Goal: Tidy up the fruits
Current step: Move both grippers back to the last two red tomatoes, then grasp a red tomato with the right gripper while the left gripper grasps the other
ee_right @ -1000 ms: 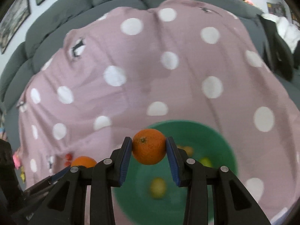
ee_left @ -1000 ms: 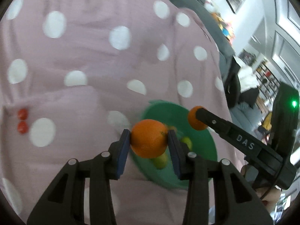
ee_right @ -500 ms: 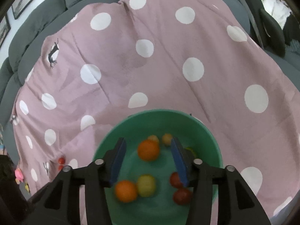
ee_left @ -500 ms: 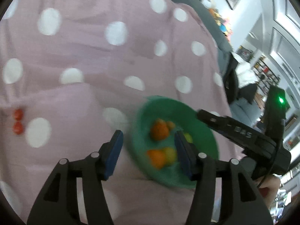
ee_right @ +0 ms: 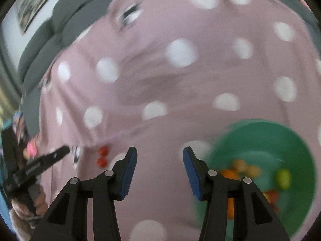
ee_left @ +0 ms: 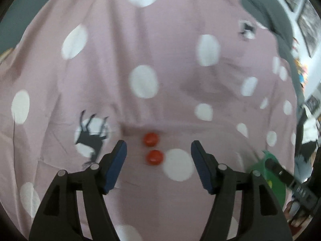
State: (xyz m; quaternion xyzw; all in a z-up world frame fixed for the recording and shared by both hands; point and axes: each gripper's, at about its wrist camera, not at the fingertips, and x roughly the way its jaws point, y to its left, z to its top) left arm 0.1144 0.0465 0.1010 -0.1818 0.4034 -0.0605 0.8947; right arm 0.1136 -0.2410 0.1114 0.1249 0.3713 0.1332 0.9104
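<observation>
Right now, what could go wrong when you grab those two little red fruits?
The two red fruits lie almost touching, so the left gripper, its jaws opening, might squeeze both or knock one rolling. The pink cloth is wrinkled and could snag. The green bowl sits off to one side, so a carried fruit could drop.

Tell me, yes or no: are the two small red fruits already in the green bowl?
No, the two small red fruits lie on the pink polka-dot cloth, apart from the green bowl at the right edge.

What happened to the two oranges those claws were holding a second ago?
Both were dropped into the green bowl. The left gripper, empty and opening, swung over to the two red fruits; the right gripper is open and empty. The red fruits stayed on the cloth.
</observation>
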